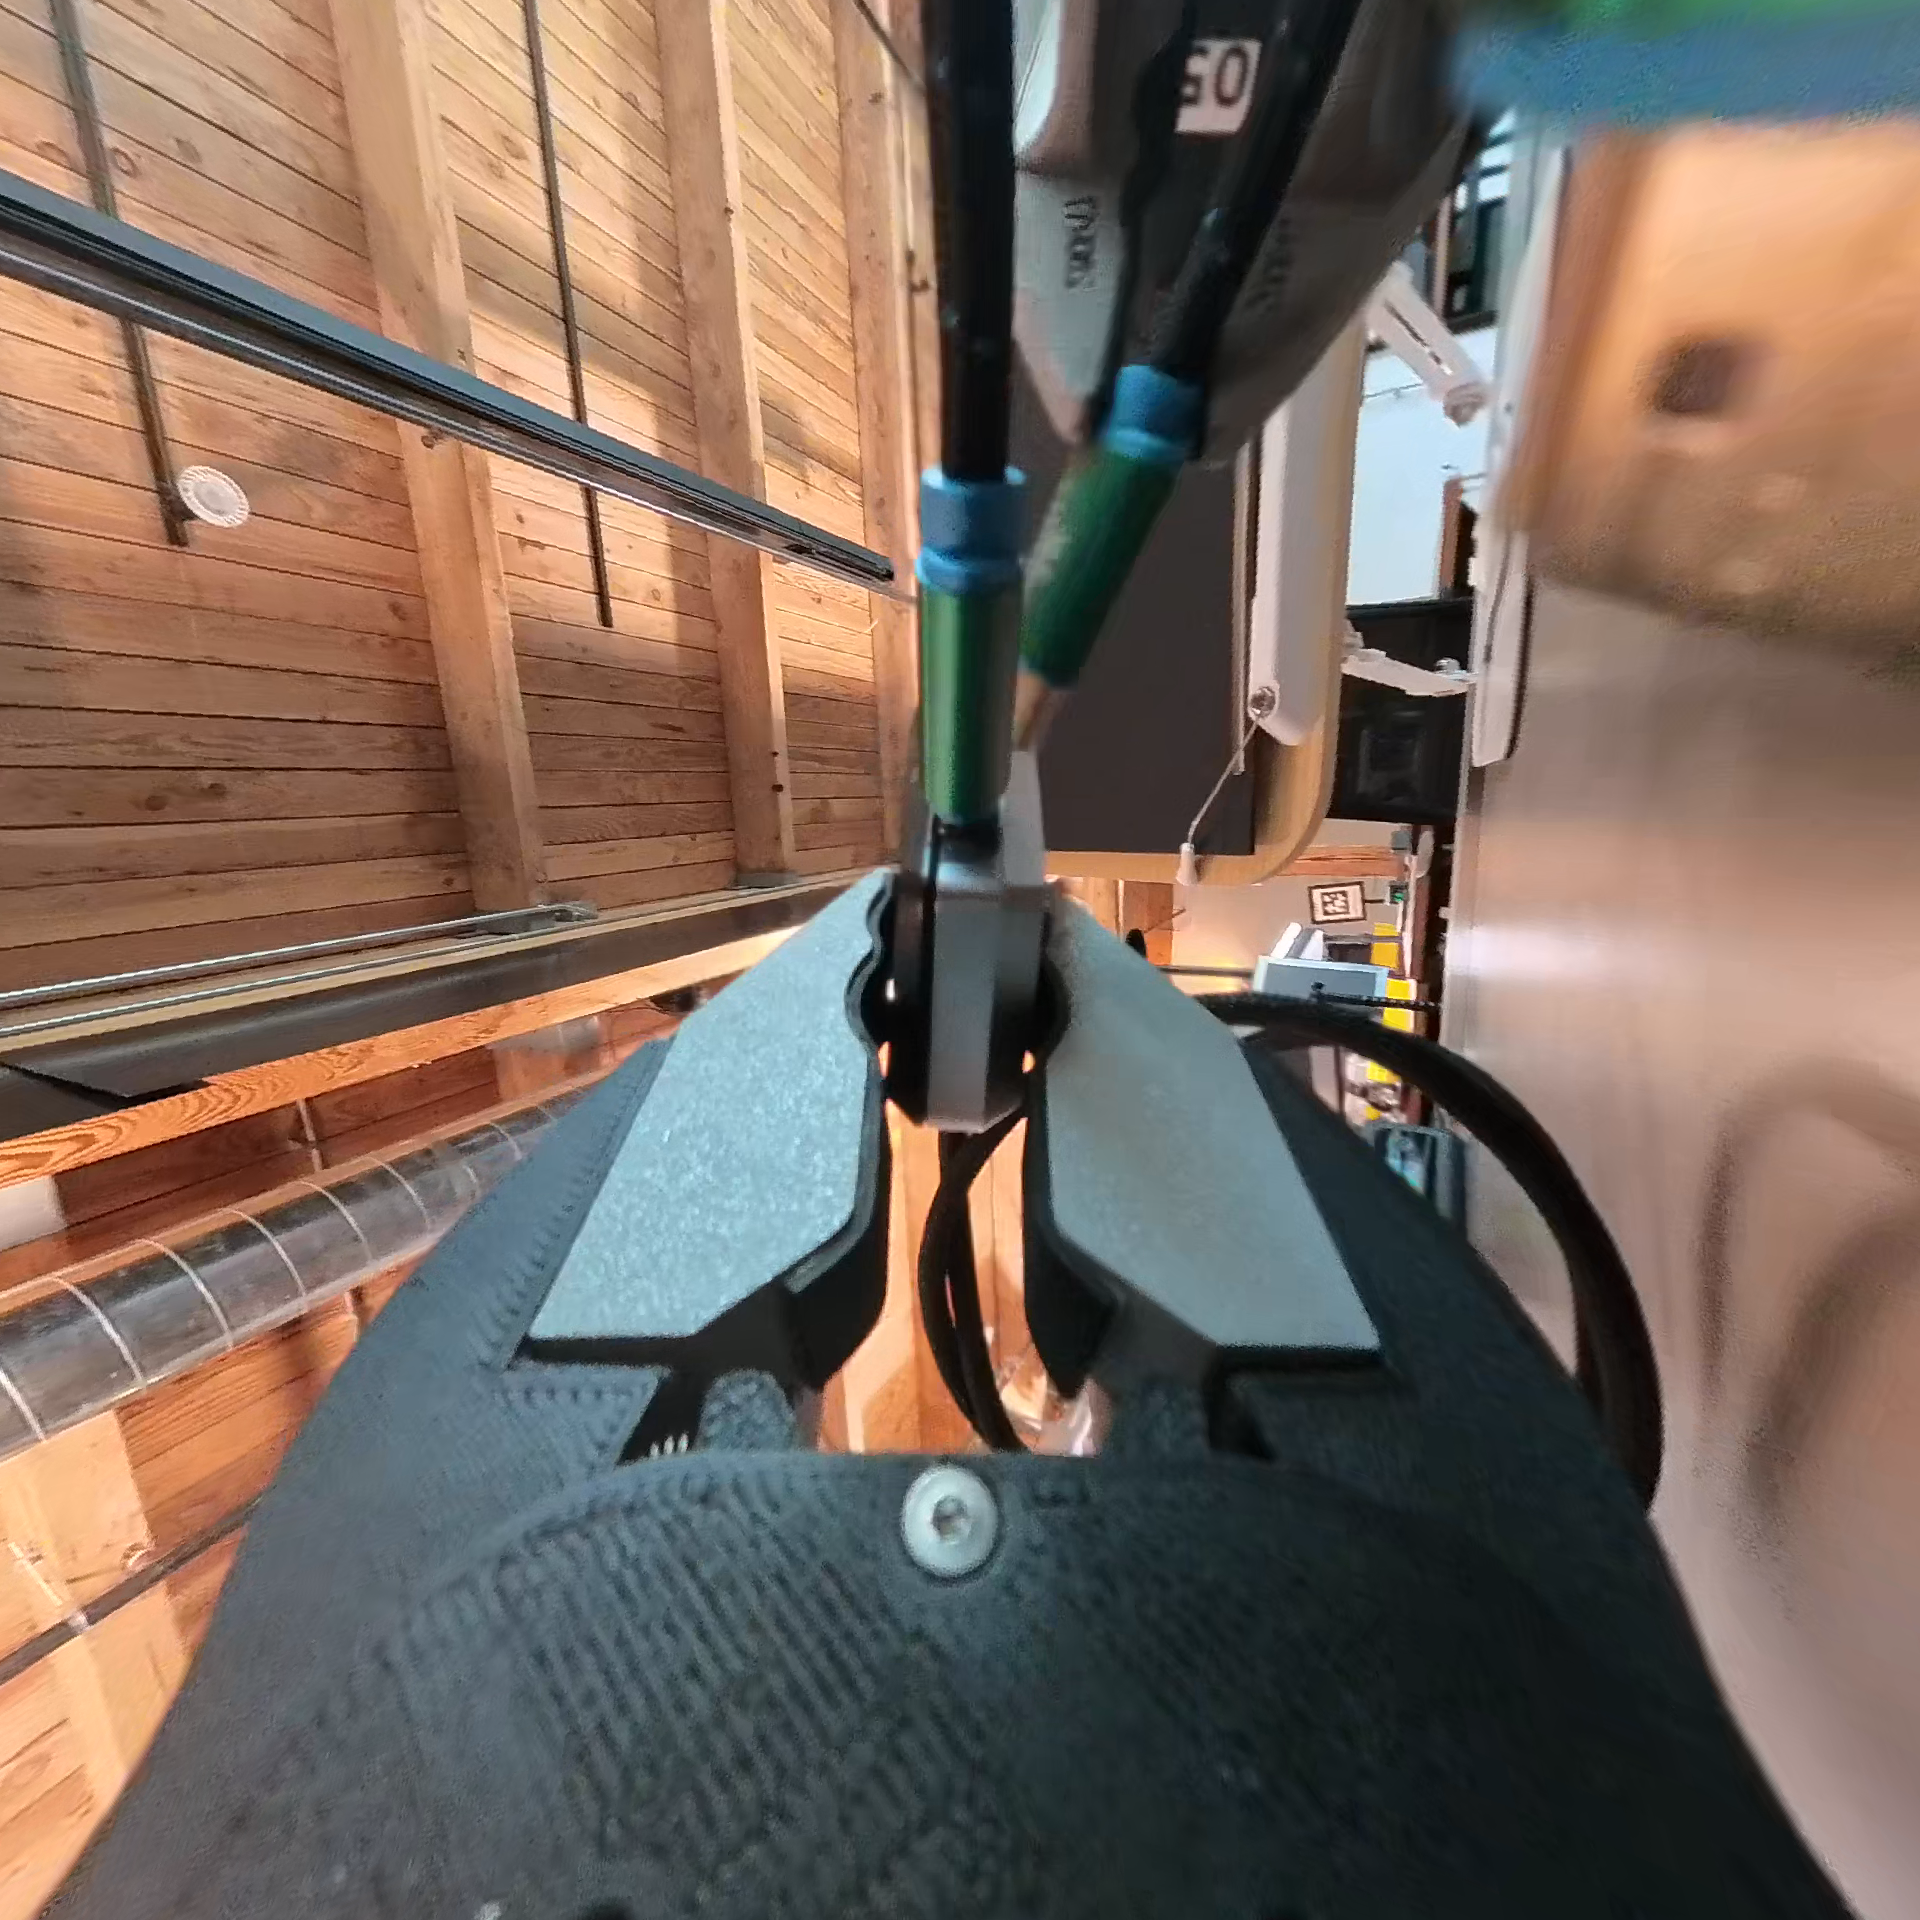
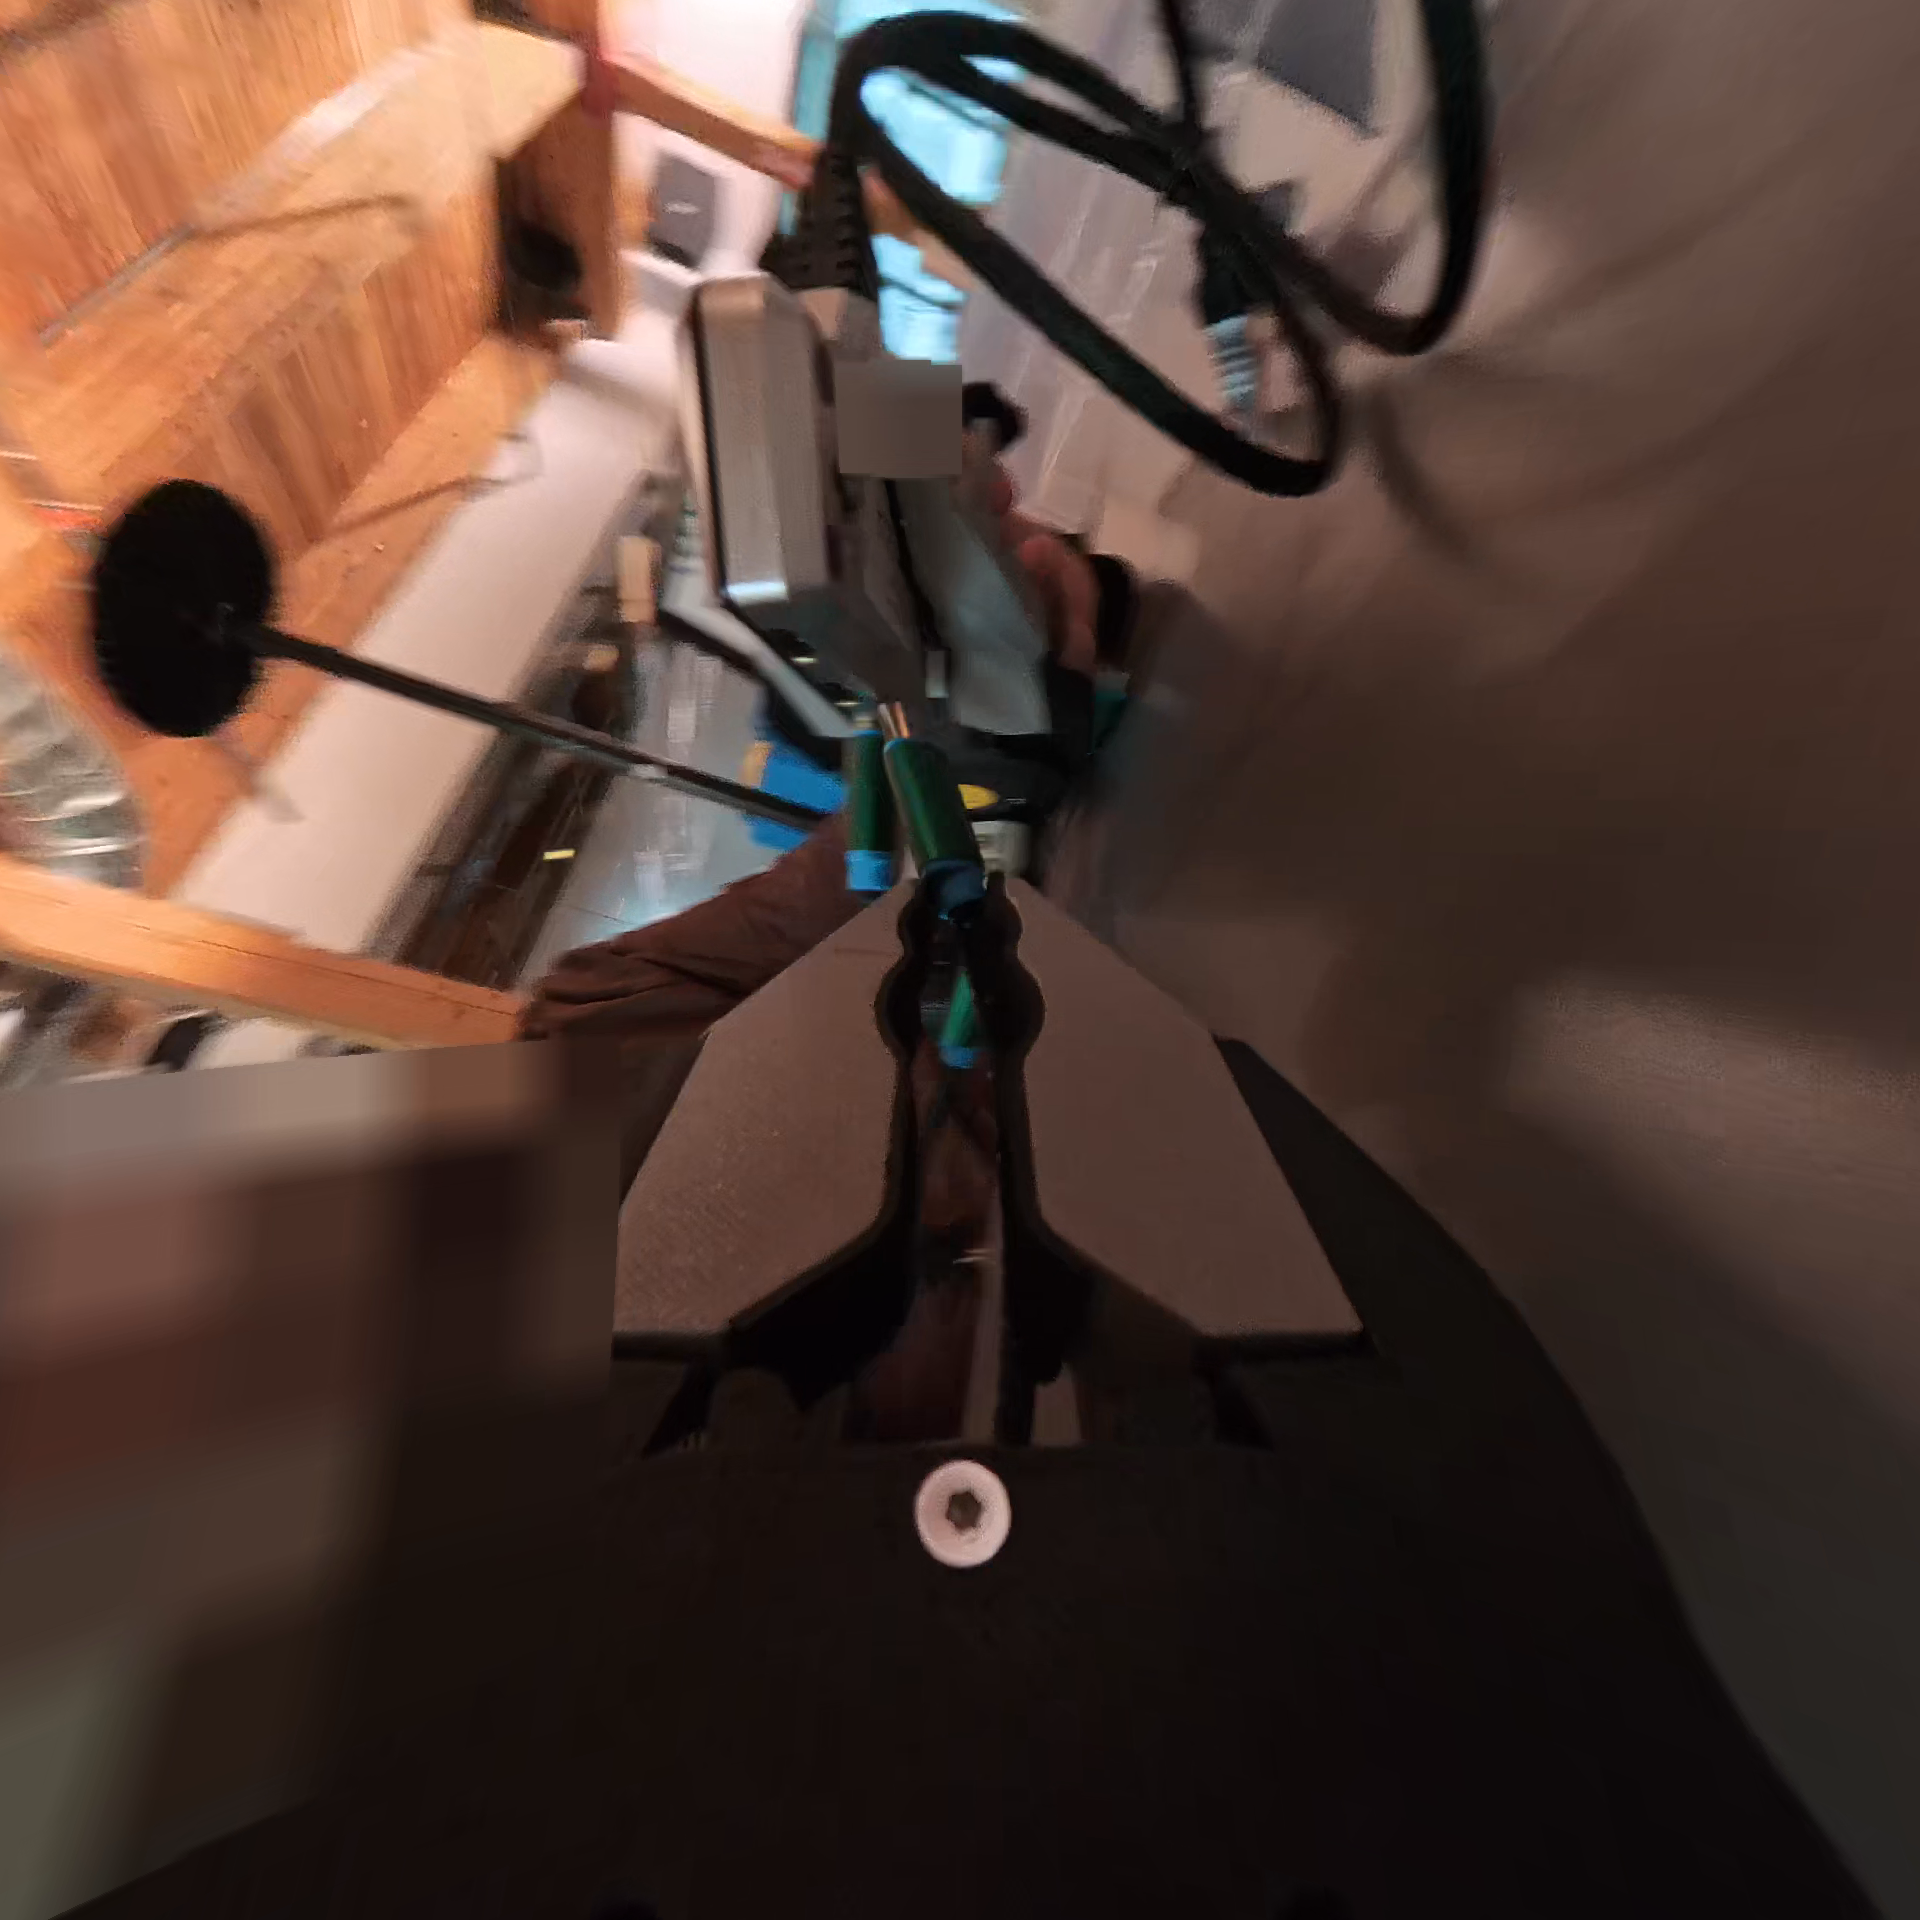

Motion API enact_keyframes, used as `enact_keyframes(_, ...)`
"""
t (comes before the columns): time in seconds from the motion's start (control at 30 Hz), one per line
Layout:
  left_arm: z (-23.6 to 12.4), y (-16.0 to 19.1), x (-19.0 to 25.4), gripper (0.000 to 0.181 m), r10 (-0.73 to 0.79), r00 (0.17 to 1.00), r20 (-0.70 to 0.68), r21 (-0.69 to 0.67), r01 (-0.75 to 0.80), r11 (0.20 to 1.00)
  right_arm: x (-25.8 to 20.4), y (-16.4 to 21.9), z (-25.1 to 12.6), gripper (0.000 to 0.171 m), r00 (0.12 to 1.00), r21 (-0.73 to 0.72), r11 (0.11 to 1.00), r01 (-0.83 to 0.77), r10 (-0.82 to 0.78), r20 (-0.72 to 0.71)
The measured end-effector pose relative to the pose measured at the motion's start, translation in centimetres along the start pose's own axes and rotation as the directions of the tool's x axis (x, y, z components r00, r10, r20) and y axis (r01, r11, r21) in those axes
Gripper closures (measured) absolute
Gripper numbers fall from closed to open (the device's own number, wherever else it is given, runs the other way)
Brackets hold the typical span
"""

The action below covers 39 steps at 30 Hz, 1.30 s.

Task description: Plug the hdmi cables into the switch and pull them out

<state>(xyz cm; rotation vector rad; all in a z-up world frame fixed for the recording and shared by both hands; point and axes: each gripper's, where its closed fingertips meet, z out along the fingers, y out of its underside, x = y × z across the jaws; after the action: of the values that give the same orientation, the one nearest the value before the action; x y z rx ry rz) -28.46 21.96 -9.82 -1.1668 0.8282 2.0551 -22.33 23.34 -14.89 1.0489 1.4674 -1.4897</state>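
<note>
In the left wrist view my left gripper (image 1: 961,935) is shut on the grey HDMI switch (image 1: 966,1029), seen edge-on between the pads. One green HDMI plug with a blue collar (image 1: 961,707) sits in the switch's top edge. A second green plug (image 1: 1101,551) hangs tilted beside it, its metal tip close to the switch and apart from it. In the right wrist view my right gripper (image 2: 956,904) is shut on that second plug (image 2: 935,810) at its blue collar. The switch (image 2: 769,468) lies beyond, with the first plug (image 2: 868,800) next to it.
Black cables loop behind the switch (image 2: 1143,208) and under my left fingers (image 1: 1507,1143). A wooden plank wall with a black rail (image 1: 416,384) is at the left. A blurred grey-brown surface (image 1: 1714,935) fills the right. A hand (image 2: 1049,582) shows behind the switch.
</note>
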Motion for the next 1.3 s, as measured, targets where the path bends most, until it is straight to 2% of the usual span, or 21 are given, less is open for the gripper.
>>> enact_keyframes(0.07, 0.2, 0.2, 0.9, 0.161, 0.003, 0.999, -0.04, -0.011, -0.003, 1.0, 2.4, -0.3, -0.4, 0.165, 0.974, -0.018, 0.997, 0.081, -0.083, -0.213)
enact_keyframes(0.17, 0.3, 0.5, 1.4, 0.161, 0.016, 0.998, -0.064, -0.024, -0.017, 1.0, 5.2, -0.9, -1.5, 0.164, 0.818, -0.125, 0.962, 0.241, -0.271, -0.507)
enact_keyframes(0.27, 0.1, 0.3, 1.5, 0.161, 0.009, 0.997, -0.072, -0.009, -0.01, 1.0, 6.0, -1.2, -1.7, 0.164, 0.678, -0.238, 0.914, 0.328, -0.404, -0.615)
enact_keyframes(0.4, 0.0, 0.1, 1.7, 0.161, 0.012, 0.997, -0.08, -0.006, -0.012, 1.0, 6.3, -1.7, -2.0, 0.164, 0.588, -0.287, 0.882, 0.374, -0.465, -0.662)
enact_keyframes(0.47, 0.0, 0.3, 1.8, 0.161, 0.006, 0.996, -0.084, -0.011, -0.007, 1.0, 6.2, -2.0, -2.5, 0.157, 0.539, -0.307, 0.864, 0.4, -0.492, -0.683)
enact_keyframes(0.7, 0.0, 0.5, 1.7, 0.162, -0.013, 0.997, -0.081, -0.021, 0.012, 1.0, 5.2, -2.7, -2.8, 0.15, 0.294, -0.44, 0.744, 0.503, -0.626, -0.722)
enact_keyframes(0.87, 0.0, 0.9, 1.5, 0.162, -0.033, 0.996, -0.077, -0.036, 0.03, 0.999, 6.2, -2.2, -2.6, 0.147, 0.263, -0.481, 0.747, 0.459, -0.632, -0.729)
enact_keyframes(1.07, 0.1, 1.2, 1.6, 0.162, -0.065, 0.994, -0.087, -0.053, 0.061, 0.997, 6.5, -2.2, -2.8, 0.143, 0.269, -0.482, 0.756, 0.443, -0.625, -0.733)
enact_keyframes(1.17, 0.1, 1.3, 1.6, 0.162, -0.066, 0.994, -0.086, -0.057, 0.061, 0.996, 7.7, -1.8, -3.3, 0.149, 0.245, -0.516, 0.763, 0.39, -0.626, -0.74)
enact_keyframes(1.2, 0.1, 1.3, 1.6, 0.162, -0.067, 0.994, -0.085, -0.056, 0.062, 0.996, 8.1, -1.9, -3.9, 0.161, 0.221, -0.523, 0.768, 0.369, -0.619, -0.754)
enact_keyframes(1.3, 0.0, 1.2, 1.6, 0.162, -0.071, 0.994, -0.086, -0.056, 0.066, 0.996, 8.6, -3.4, -7.2, 0.165, 0.056, -0.513, 0.79, 0.335, -0.56, -0.827)
